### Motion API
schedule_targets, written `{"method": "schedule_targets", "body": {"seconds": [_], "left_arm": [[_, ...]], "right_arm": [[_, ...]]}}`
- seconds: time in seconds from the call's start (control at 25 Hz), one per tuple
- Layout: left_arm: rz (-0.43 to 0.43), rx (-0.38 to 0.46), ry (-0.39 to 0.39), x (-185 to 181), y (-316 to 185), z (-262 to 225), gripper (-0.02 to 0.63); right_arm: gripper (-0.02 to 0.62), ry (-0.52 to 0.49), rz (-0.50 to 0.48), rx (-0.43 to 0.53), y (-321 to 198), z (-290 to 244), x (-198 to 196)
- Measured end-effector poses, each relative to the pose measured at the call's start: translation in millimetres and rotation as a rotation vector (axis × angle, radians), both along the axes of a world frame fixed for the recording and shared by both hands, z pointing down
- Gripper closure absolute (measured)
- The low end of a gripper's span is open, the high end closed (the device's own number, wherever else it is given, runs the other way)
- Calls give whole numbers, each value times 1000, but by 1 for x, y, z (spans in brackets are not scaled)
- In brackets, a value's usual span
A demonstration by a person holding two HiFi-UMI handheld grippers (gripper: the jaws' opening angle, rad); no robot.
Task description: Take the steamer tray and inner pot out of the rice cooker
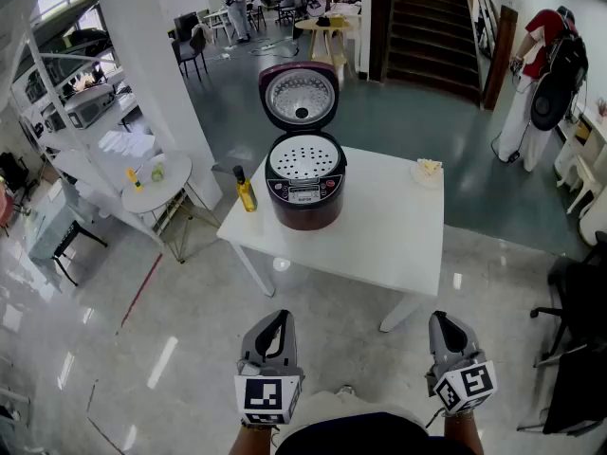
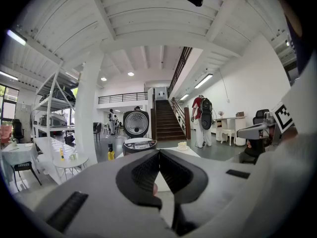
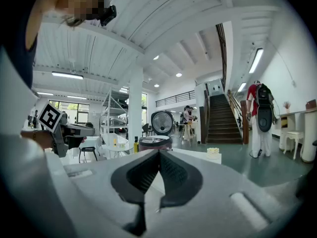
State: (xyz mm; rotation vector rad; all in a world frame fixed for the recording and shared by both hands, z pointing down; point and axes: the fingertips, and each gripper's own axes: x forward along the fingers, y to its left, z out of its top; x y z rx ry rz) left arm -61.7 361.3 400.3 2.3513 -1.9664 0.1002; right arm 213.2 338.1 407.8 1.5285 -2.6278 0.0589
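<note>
A dark red rice cooker (image 1: 305,195) stands on the far left part of a white table (image 1: 379,245), its lid (image 1: 299,96) raised. The white perforated steamer tray (image 1: 303,158) lies in its top; the inner pot under it is hidden. My left gripper (image 1: 276,318) and right gripper (image 1: 442,322) hang at the bottom of the head view, well short of the table, both shut and empty. In the left gripper view the cooker (image 2: 138,144) shows far ahead beyond the shut left gripper (image 2: 159,152). The right gripper view has the cooker (image 3: 154,142) beyond the shut right gripper (image 3: 159,151).
A yellow bottle (image 1: 246,191) stands on the table left of the cooker, a small pale object (image 1: 428,170) at its far right corner. A round white side table (image 1: 156,183) is left, black chairs (image 1: 579,339) right. A person (image 1: 541,83) stands near the stairs.
</note>
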Motion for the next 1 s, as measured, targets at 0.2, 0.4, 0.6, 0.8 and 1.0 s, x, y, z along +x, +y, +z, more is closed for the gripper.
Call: {"method": "schedule_targets", "body": {"seconds": [0.2,0.4,0.6,0.8,1.0], "left_arm": [[33,-40,-18,-4,19,6,606],[41,-20,-21,4,10,4,606],[23,-21,-14,5,4,5,606],[53,-65,77,13,-3,15,600],[94,-87,41,32,-12,25,374]], "right_arm": [[592,-37,-6,-53,14,17,-13],[592,-16,0,-23,8,9,-8],[592,-58,7,-43,3,13,-1],[516,-35,-25,-44,-1,20,-3],[321,-19,-47,-41,-10,25,-3]]}}
